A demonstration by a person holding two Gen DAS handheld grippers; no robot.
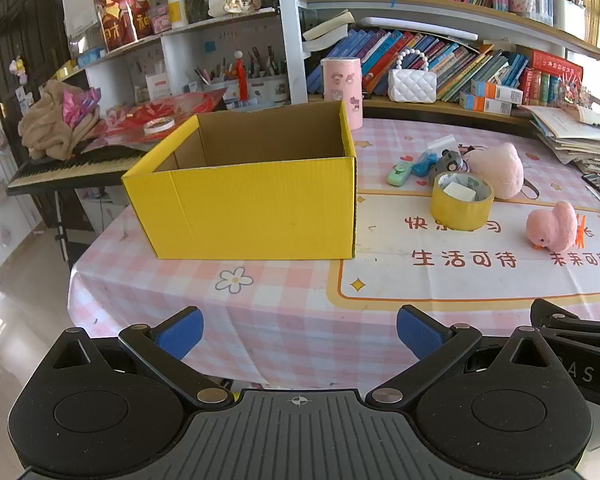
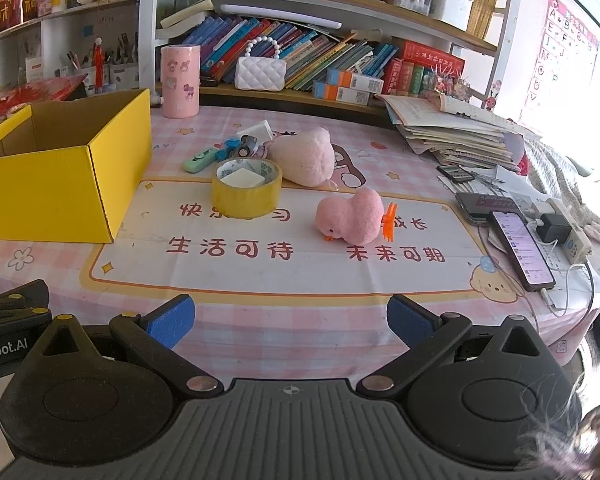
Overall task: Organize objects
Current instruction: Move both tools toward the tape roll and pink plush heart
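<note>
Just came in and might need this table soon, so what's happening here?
A person holds two grippers, left gripper and right gripper, jaws open and empty, over the table's near edge. Nothing is packed yet: the yellow box looks empty, while the tape roll, pink duck toy and larger pink plush sit on the tablecloth.

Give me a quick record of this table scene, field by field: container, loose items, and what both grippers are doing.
container: yellow box, open top, no contents visible
loose items: yellow tape roll, small pink duck toy, larger pink plush, green corrector
surface: pink checked tablecloth
left gripper: open, holding nothing
right gripper: open, holding nothing
</note>
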